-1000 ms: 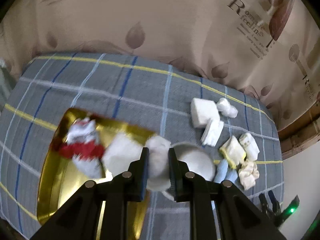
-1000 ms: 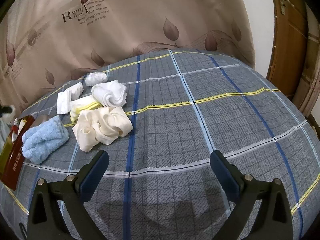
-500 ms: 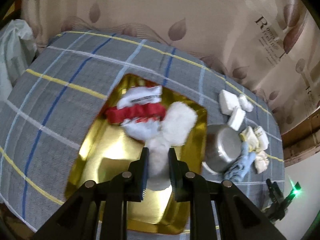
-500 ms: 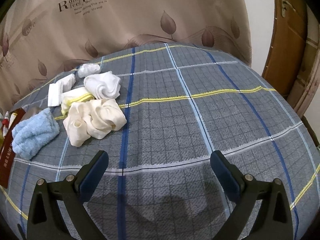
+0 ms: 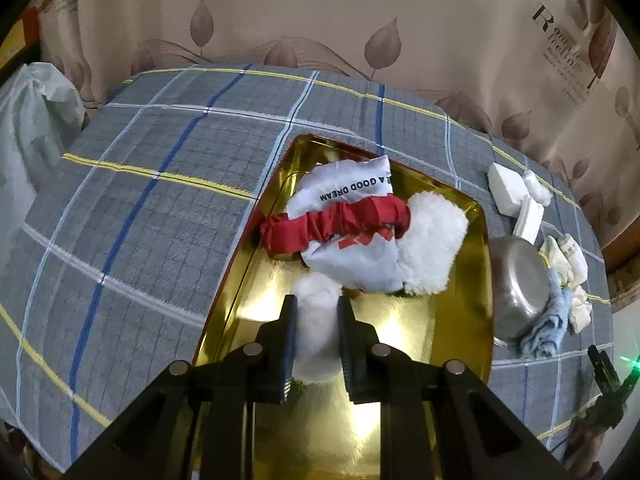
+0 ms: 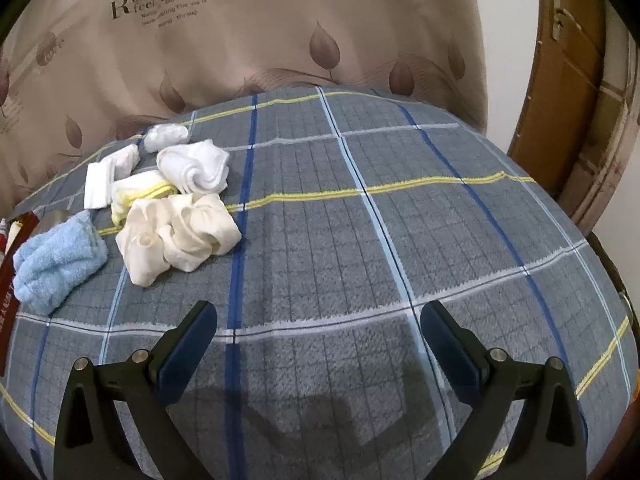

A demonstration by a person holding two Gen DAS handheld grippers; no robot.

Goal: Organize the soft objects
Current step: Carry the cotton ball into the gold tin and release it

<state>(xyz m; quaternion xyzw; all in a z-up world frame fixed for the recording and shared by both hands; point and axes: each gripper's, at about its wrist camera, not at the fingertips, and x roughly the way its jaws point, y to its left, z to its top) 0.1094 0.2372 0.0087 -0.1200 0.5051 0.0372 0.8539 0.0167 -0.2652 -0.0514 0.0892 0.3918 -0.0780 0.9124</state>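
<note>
My left gripper (image 5: 316, 332) is shut on a white fluffy soft item (image 5: 316, 316) and holds it low over the gold tray (image 5: 416, 340). In the tray lie a white pouch with a red ruffled band (image 5: 344, 220) and a white fleecy piece (image 5: 432, 240). My right gripper (image 6: 318, 336) stands open above bare cloth with nothing between its fingers. Left of it lie a cream sock bundle (image 6: 180, 236), a light blue towel (image 6: 56, 260), a white rolled sock (image 6: 196, 172), a yellow-trimmed cloth (image 6: 140, 192) and a white folded pad (image 6: 98, 184).
A steel bowl (image 5: 520, 288) sits upside down just right of the tray, with the blue towel (image 5: 548, 324) against it. The bed has a grey plaid cover (image 6: 400, 240). A curtain (image 6: 280, 32) hangs behind, a wooden door (image 6: 568, 80) stands at the right, and a white bag (image 5: 32, 128) sits at the left.
My left gripper has carried the white fluffy item leftward from over the bowl to above the tray and has come down lower. The right gripper has stayed in place, still open.
</note>
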